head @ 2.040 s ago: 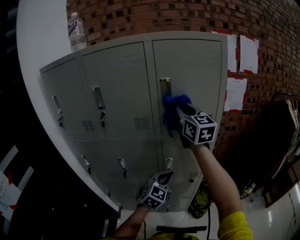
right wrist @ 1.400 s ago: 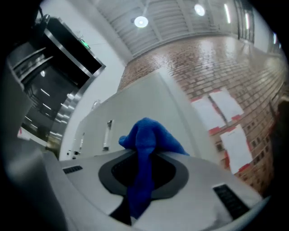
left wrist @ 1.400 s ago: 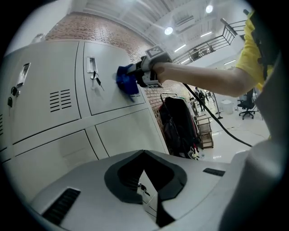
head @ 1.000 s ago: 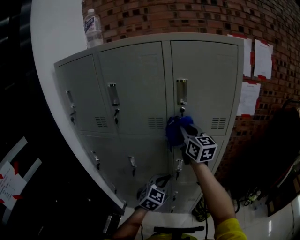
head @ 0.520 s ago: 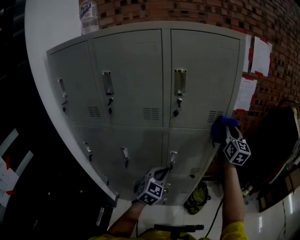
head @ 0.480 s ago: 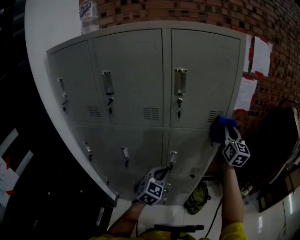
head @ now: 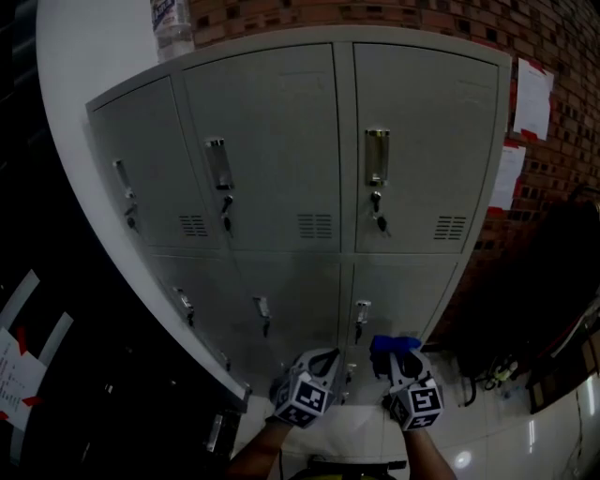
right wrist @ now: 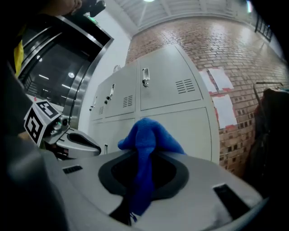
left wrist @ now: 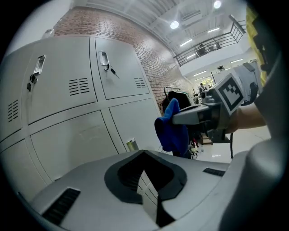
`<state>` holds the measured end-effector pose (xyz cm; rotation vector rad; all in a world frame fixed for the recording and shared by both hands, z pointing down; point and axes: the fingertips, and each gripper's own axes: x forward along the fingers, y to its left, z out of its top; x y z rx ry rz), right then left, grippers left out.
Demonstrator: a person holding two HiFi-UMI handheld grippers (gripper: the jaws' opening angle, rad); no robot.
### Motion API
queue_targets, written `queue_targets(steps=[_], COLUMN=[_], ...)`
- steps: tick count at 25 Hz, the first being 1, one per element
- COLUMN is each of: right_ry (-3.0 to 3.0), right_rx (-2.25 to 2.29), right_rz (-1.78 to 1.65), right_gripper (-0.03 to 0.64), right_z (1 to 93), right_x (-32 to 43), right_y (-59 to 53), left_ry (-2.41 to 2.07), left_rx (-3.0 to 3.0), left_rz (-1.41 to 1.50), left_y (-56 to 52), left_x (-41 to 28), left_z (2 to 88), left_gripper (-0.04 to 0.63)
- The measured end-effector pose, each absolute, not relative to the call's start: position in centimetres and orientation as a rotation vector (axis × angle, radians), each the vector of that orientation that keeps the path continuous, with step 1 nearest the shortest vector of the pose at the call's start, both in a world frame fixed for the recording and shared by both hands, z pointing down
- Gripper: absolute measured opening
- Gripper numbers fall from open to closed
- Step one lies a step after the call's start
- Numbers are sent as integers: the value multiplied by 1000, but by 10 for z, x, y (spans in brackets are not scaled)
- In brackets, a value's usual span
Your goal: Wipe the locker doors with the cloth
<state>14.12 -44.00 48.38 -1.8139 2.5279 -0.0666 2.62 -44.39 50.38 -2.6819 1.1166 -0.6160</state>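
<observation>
While the right gripper (head: 400,357) clamped the blue cloth (head: 393,344) low before the bottom-right locker door (head: 403,291) and the left gripper (head: 329,354) sat closed on nothing, the wiping seemed unfinished, though no door showed clean from dirty

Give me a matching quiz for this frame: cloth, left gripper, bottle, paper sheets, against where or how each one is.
1. cloth
2. left gripper
3. bottle
4. paper sheets

A. stuck on the brick wall
B. on top of the lockers
C. clamped in the right gripper
D. shut, nothing between its jaws

Pairs: 1-C, 2-D, 3-B, 4-A
</observation>
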Motion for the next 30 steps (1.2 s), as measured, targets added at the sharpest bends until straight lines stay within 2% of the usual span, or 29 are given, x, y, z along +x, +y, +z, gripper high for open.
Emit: queue_targets(steps=[6,13,23,30], right_ry=[2548,2590,2556,2545], right_rx=[-1816,-1742,-1723,-1687], right_rz=[-112,-144,-181,-259], right_gripper=[67,67,67,66], right_z=[503,502,515,514], right_x=[117,109,146,140], right_y=[-423,-352,-130,2], left_ry=[1011,1046,1076,1145], left_rx=[-2695,-2695,-2643,-2643], left_rz=[-629,-576,-597,-639], left_y=[-434,-365,-154,-28], left_x=[26,19,42,18], left_z=[528,519,524,522], left_gripper=[3,3,3,3])
